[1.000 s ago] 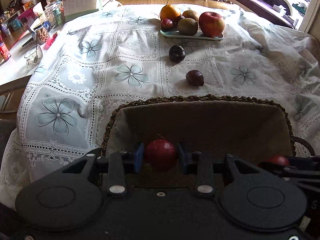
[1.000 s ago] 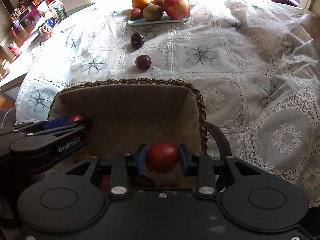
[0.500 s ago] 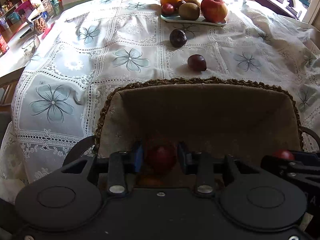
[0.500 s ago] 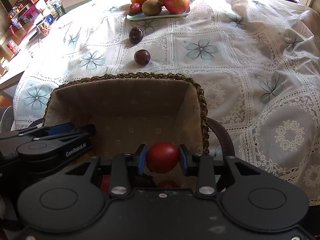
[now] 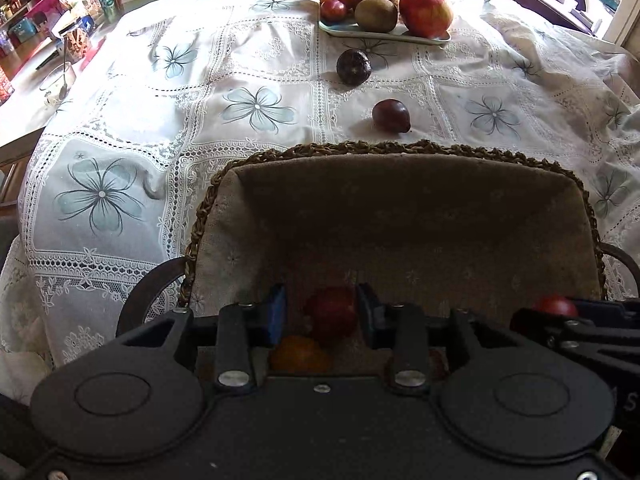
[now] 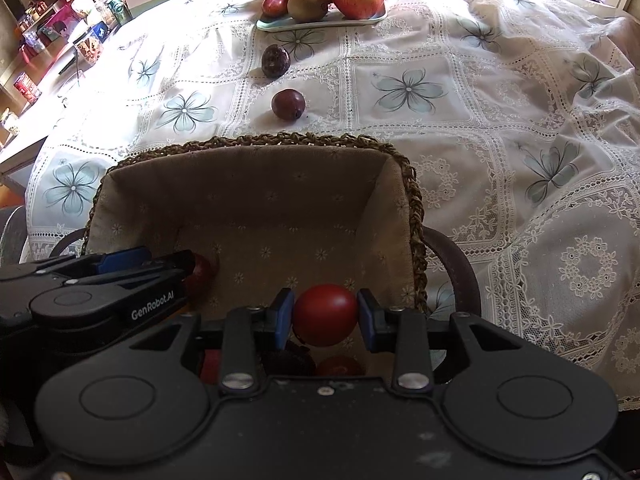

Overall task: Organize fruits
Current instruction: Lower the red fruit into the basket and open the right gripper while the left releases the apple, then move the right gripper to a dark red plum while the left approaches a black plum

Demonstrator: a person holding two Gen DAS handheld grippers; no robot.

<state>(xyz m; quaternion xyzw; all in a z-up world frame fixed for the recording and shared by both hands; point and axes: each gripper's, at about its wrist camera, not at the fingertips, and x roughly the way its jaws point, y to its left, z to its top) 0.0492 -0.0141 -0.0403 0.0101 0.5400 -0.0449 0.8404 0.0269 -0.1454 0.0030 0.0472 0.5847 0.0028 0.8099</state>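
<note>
Now the left tool (image 5: 320,312) has opened since half a second ago: its red fruit (image 5: 332,314) sits loose between the spread pads, low in the basket (image 5: 400,148). The right tool (image 6: 325,316) stays clamped on a red fruit (image 6: 325,315) over the basket. Two dark fruits (image 5: 391,115) remain on the table (image 5: 120,120).
</note>
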